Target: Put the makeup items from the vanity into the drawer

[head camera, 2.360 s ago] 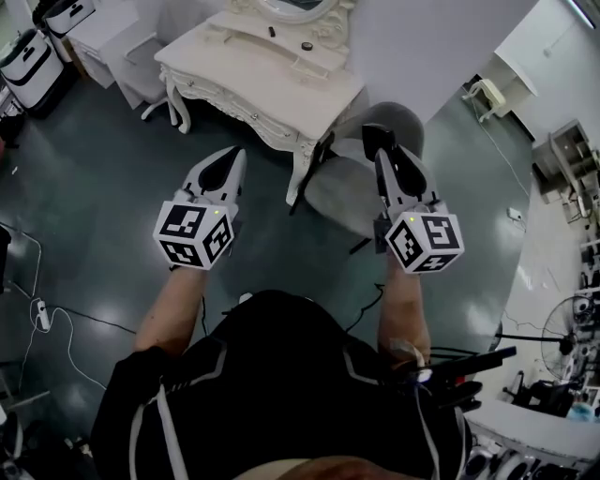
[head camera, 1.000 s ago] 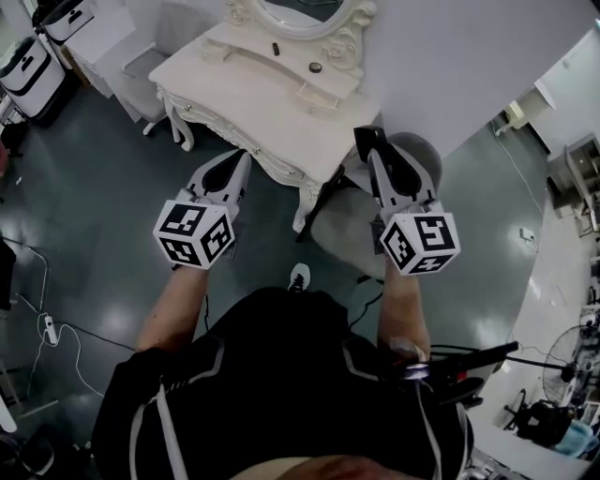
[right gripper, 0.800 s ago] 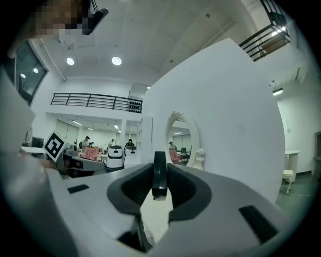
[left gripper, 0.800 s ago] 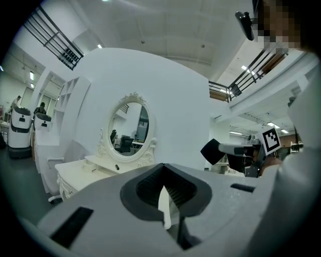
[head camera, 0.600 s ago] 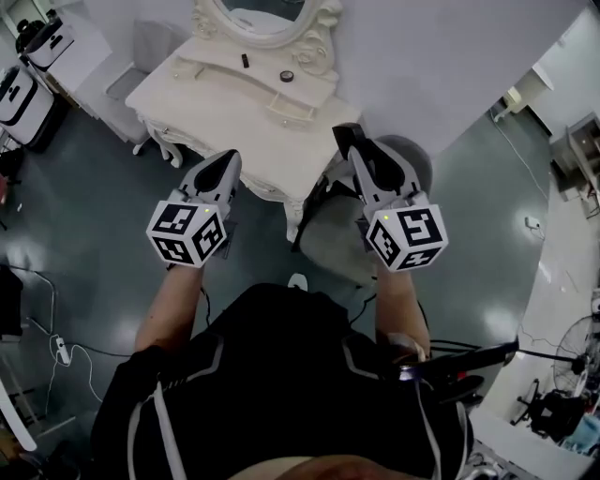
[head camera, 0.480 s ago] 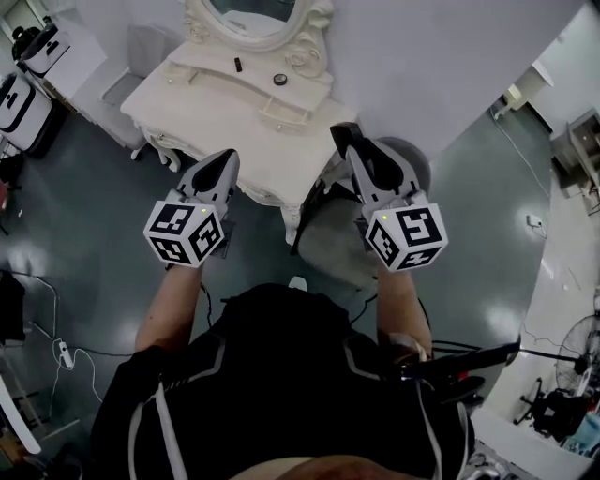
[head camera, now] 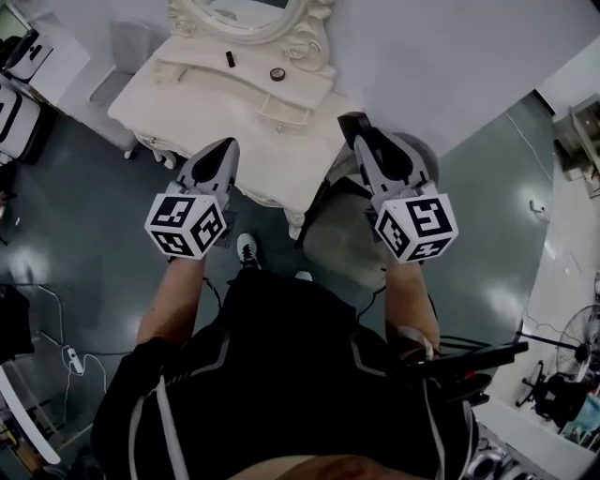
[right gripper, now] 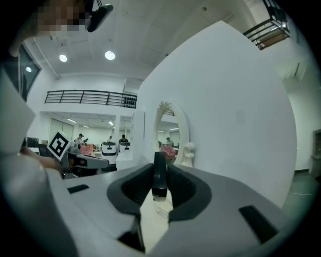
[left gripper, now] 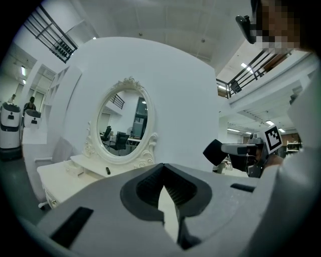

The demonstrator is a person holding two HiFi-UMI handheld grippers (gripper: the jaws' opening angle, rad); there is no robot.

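**Both tools held short of the vanity, the right one gripping a black case**

A dark, glossy floor (head camera: 84, 225) fills most of the head view, with a white wall (head camera: 441, 56) running across its upper right. Against that wall stands the white vanity (head camera: 202, 94), its oval mirror (head camera: 246, 9) in a carved frame at the back of the tabletop. A grey round stool (head camera: 345, 239) sits just beside the vanity's right front corner.

The person, in a black top, stands in front of the vanity, with one shoe (head camera: 247, 249) showing on the floor below the arms. Both arms reach forward.

The left tool (head camera: 228, 146) hangs over the vanity's front edge. In the left gripper view, the left tool (left gripper: 163, 171) has its jaws meeting at the tips with nothing between them.

The right tool (head camera: 364, 141) is held above the stool, near the tabletop's right end. Its jaws are closed on a flat black case (head camera: 353, 122). In the right gripper view this case (right gripper: 159, 176) stands edge-on and upright between the jaws.

Two makeup items lie on the raised back part of the tabletop, in front of the mirror and well apart from both tools. They are a small black tube (head camera: 230, 58) and, to its right, a small round compact (head camera: 277, 74).
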